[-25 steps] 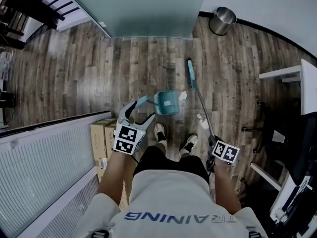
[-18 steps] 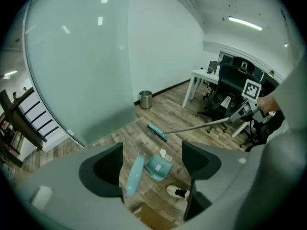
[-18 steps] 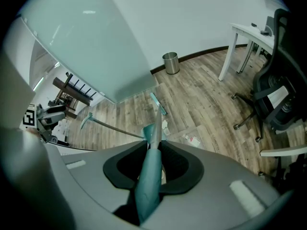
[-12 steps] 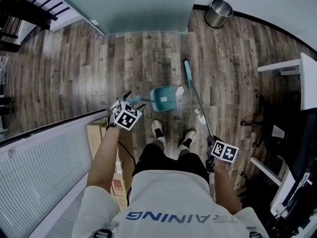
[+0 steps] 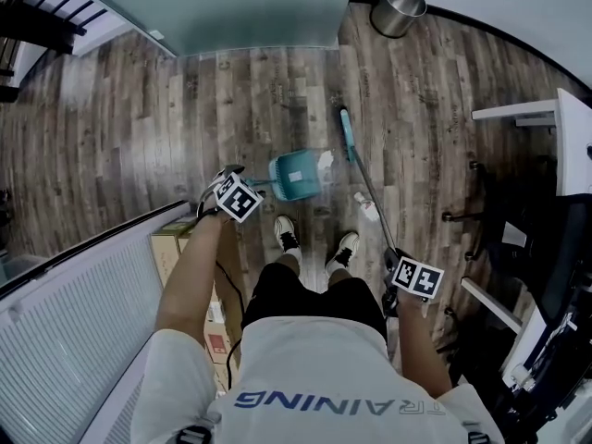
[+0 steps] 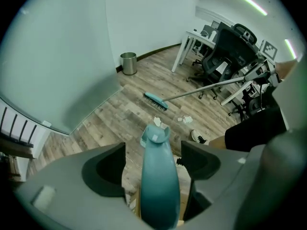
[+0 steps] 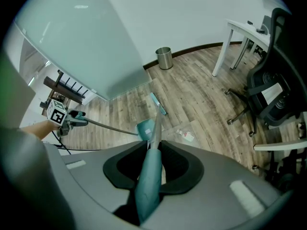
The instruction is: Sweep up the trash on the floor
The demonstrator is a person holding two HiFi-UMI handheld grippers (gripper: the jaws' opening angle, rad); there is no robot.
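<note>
A teal dustpan [image 5: 294, 176] stands on the wood floor in front of the person's shoes. Its long handle [image 6: 158, 176] runs up between the jaws of my left gripper [image 5: 236, 185]. Those jaws have just been opening and stand wide, with a gap on each side of the handle. My right gripper [image 5: 395, 261] is shut on the teal grip of the broom [image 7: 149, 176]. The broom's head [image 5: 346, 133] rests on the floor beyond the dustpan. One crumpled white scrap of trash [image 5: 324, 162] lies at the pan's edge, another [image 5: 367, 209] beside the broomstick.
A steel bin [image 5: 398, 9] stands by the far wall. Cardboard boxes [image 5: 176, 243] and a white slatted panel [image 5: 74, 340] are at the left. At the right are a white desk [image 5: 555, 118] and a black office chair [image 5: 546, 248]. A black cable [image 5: 227, 289] trails by the boxes.
My left gripper has dropped from near the head camera down around the top of the dustpan handle. The right gripper and broom have kept still.
</note>
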